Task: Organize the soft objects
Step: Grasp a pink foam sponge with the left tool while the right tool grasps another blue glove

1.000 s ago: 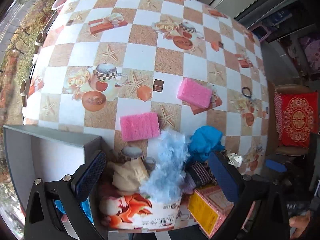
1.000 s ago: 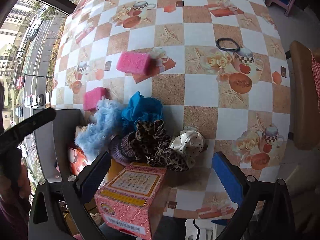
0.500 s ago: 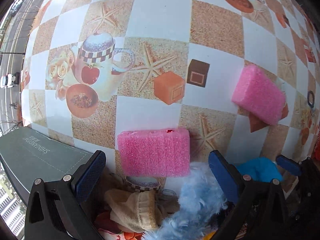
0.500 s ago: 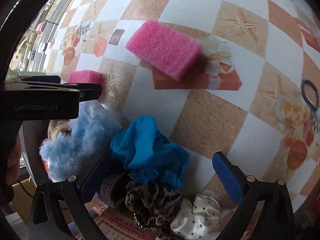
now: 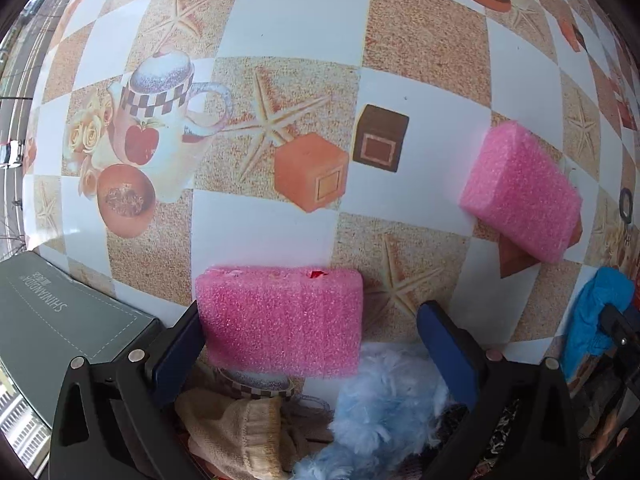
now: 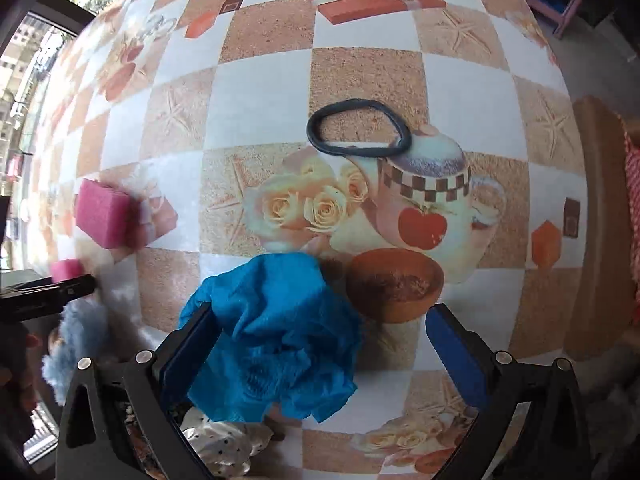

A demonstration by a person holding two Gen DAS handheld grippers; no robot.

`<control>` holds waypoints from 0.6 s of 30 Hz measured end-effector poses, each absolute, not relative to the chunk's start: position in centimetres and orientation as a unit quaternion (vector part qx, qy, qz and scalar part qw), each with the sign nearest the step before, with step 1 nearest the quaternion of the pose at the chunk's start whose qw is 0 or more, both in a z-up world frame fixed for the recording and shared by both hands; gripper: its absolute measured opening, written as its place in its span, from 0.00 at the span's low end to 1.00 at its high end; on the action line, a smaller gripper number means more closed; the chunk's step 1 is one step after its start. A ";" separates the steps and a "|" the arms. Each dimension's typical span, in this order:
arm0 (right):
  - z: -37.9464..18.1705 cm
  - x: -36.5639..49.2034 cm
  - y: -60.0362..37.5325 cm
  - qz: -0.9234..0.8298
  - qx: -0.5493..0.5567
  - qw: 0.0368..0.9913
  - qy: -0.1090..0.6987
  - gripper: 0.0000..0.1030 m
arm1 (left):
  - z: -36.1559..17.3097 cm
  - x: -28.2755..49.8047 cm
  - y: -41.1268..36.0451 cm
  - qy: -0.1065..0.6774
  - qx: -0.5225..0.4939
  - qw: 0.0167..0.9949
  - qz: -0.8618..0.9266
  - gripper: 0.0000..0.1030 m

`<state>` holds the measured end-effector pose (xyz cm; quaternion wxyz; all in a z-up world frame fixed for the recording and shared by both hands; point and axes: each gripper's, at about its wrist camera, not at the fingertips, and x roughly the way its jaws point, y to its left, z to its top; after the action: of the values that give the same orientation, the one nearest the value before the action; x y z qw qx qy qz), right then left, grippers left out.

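Note:
My left gripper point(image 5: 312, 344) is open around a pink sponge point(image 5: 280, 320) lying on the patterned tablecloth point(image 5: 296, 12); its left pad touches the sponge's end, the right pad stands apart. A second pink sponge point(image 5: 520, 192) lies to the right; it also shows in the right wrist view point(image 6: 104, 220). My right gripper point(image 6: 320, 352) is open around a crumpled blue cloth point(image 6: 276, 328), the left pad against it. A fluffy light-blue item point(image 5: 384, 404) and a beige knit item point(image 5: 236, 428) lie under the left gripper.
A grey box lid point(image 5: 60, 320) sits at the left. A black hair band point(image 6: 358, 128) lies on the cloth beyond the right gripper. A white dotted scrunchie point(image 6: 224, 448) lies below the blue cloth. A chair point(image 6: 600, 220) stands at the right edge.
Both grippers have moved forward and down. The left now has the near pink sponge between its fingers; the right has swung right and now has the blue cloth between its fingers.

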<state>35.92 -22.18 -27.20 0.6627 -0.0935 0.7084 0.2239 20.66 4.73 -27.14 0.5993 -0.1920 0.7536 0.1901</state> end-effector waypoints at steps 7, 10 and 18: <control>-27.5 32.6 -18.7 0.257 -0.148 0.667 0.684 1.00 | -26.4 21.4 4.2 0.742 -0.190 0.617 0.182 0.96; -28.4 30.9 -17.0 0.234 -0.207 0.675 0.669 1.00 | -27.2 21.3 4.2 0.743 -0.203 0.612 0.180 1.00; -28.0 29.8 -17.1 0.242 -0.215 0.680 0.657 1.00 | -27.6 21.2 5.0 0.744 -0.210 0.610 0.176 1.00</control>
<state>29.85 -17.12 -27.98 0.6804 -0.2151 0.6573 0.2424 21.18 4.95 -27.58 0.6099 -0.2103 0.7435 0.1760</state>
